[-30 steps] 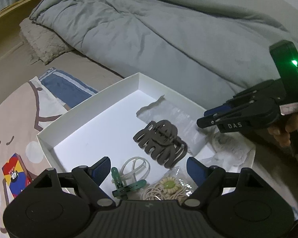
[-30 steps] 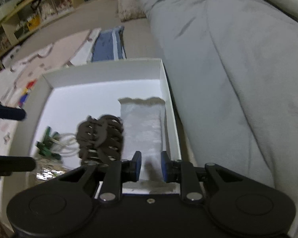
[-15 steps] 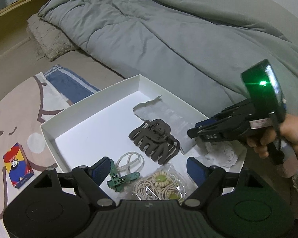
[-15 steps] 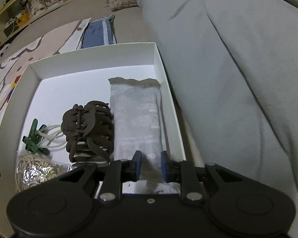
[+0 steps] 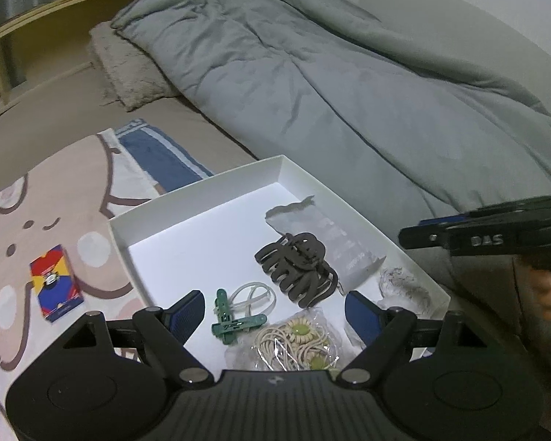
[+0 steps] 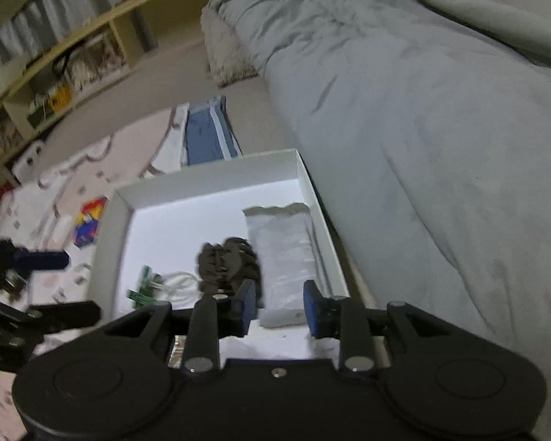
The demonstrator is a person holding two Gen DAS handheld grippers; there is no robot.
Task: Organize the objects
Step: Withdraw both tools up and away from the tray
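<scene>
White shallow box (image 5: 198,198) sits on the floor beside the bed, grey duvet (image 5: 349,84) just behind its far rim. Contents so far, all lying flat on the box floor:

- Brown claw hair clip (image 5: 297,268), centre-right. Rigid plastic, light, sprung. Teeth would likely snag; best taken across the humped spine, not by the prongs.
- Clear plastic sachet (image 5: 327,235), along the right wall, partly under the clip. Limp, slippery film; pinch an edge or the torn top.
- Green clip (image 5: 231,319) with a loop of pale cord, near edge. Small and stiff, so it probably needs a narrow pinch across the body.
- Bagged beaded cords with daisy-like flowers (image 5: 297,341), nearest corner. Crinkly bag, soft contents, will deform; grip the bag's bulk.
- Crumpled whitish wad (image 5: 404,286) in the right near corner; tissue or net, view too soft to tell.

Still outside the box: small red-blue-yellow card box (image 5: 55,290) on the cartoon-print mat (image 5: 55,191). Stiff, light, flat faces; grip across the short sides.

Left gripper (image 5: 275,310) hovers over the near rim, fingers spread wide, holding nothing. Right gripper (image 6: 279,307) sits above the sachet's near end, fingers parted, empty; that view is motion-blurred.
</scene>
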